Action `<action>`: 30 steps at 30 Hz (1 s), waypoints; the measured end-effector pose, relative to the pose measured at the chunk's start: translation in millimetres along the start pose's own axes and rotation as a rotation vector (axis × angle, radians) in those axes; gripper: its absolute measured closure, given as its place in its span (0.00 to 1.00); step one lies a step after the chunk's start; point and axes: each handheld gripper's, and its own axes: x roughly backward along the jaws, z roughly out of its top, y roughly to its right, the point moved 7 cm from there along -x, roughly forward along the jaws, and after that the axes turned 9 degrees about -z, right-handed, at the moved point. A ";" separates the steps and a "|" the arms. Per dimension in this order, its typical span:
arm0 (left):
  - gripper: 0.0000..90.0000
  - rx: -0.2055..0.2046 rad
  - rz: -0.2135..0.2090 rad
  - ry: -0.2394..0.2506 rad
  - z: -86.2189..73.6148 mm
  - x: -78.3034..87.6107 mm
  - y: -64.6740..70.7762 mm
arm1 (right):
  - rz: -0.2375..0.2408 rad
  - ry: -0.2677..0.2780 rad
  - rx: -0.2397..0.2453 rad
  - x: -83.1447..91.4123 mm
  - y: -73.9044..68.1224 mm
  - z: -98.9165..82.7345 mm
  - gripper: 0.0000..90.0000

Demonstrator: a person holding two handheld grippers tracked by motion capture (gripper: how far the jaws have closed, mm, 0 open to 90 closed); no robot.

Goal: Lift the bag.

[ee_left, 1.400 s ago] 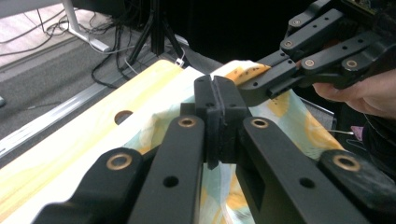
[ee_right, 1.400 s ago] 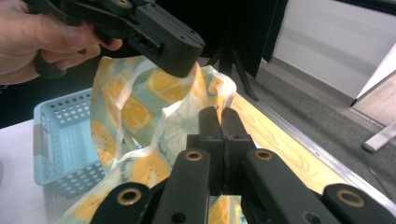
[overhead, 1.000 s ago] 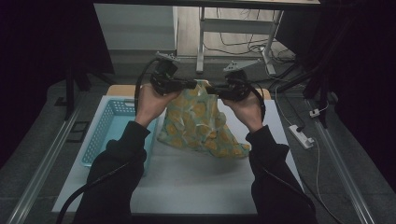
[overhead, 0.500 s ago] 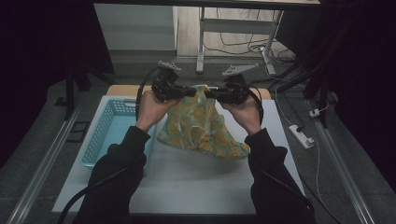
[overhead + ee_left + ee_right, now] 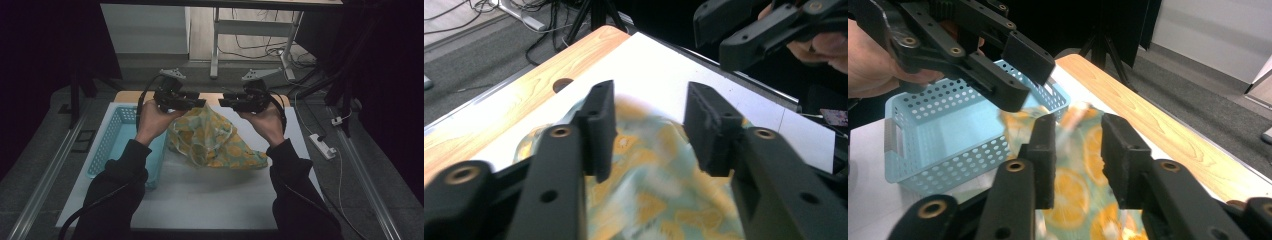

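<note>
Cloth (image 5: 214,137) with an orange-slice print lies crumpled on the white mat (image 5: 210,195), at the middle of the table, its left edge just beside the blue basket (image 5: 107,145). I hold my left gripper (image 5: 195,102) and my right gripper (image 5: 227,103) above its far edge, tips turned toward each other and near together. My left jaws have just been opening and now stand apart; in the left gripper view the cloth (image 5: 649,195) shows blurred below the gap, and the pads do not press on it. My right jaws have just been opening too, though less wide; in the right gripper view the cloth (image 5: 1073,185) lies beneath them, free of the pads, with the basket (image 5: 948,135) to the left. Neither gripper has hold of anything. Bare wood (image 5: 212,98) shows at the far edge of the table.
</note>
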 end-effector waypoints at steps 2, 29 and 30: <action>0.55 -0.004 0.006 -0.002 -4.4 2.2 0.9 | -0.003 0.003 -0.001 2.0 0.0 -1.8 0.71; 0.12 0.049 0.056 -0.034 -84.3 9.5 14.5 | -0.019 -0.004 -0.006 2.4 -19.3 -45.0 0.33; 0.12 0.054 0.056 -0.033 -87.9 10.4 14.7 | -0.019 -0.004 -0.009 2.1 -19.8 -47.0 0.32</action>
